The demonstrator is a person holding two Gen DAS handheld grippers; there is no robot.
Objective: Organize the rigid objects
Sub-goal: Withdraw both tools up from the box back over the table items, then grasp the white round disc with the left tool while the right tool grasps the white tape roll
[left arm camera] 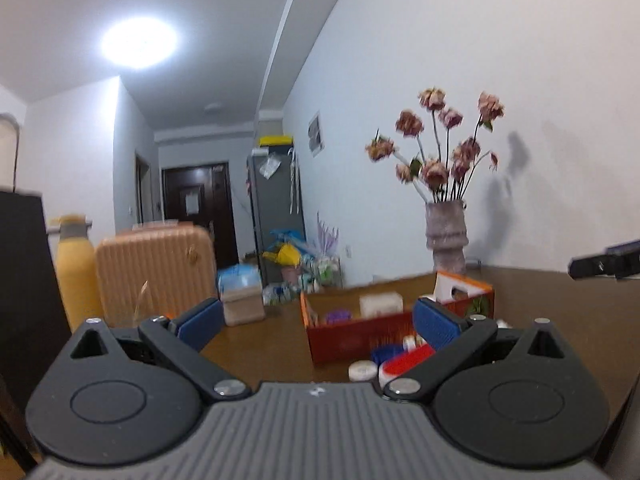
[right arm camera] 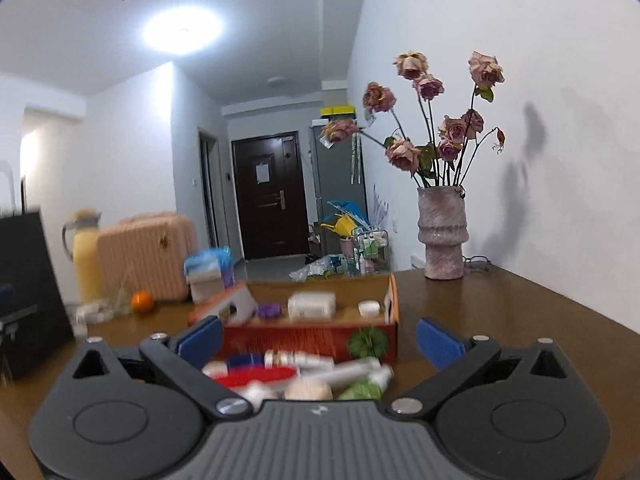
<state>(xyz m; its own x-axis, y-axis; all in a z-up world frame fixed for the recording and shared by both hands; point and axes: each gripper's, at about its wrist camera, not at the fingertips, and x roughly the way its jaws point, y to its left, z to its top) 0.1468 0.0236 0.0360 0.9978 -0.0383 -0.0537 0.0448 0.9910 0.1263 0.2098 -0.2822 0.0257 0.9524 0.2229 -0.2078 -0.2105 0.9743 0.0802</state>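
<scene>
We hold both the left gripper (left arm camera: 318,322) and right gripper (right arm camera: 320,340) with fingers spread wide and empty, above the red box (right arm camera: 312,338) and bottles (right arm camera: 320,372) on the tabletop (right arm camera: 520,320).

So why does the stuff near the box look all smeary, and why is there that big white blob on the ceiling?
In the right wrist view the heap of bottles and tubes before the red cardboard box is smeared by blur, while the pink ribbed vase looks sharper. In the left wrist view the flowers are blurry too. In both views the round ceiling light glares white, and the fisheye lens bends the walls.
</scene>
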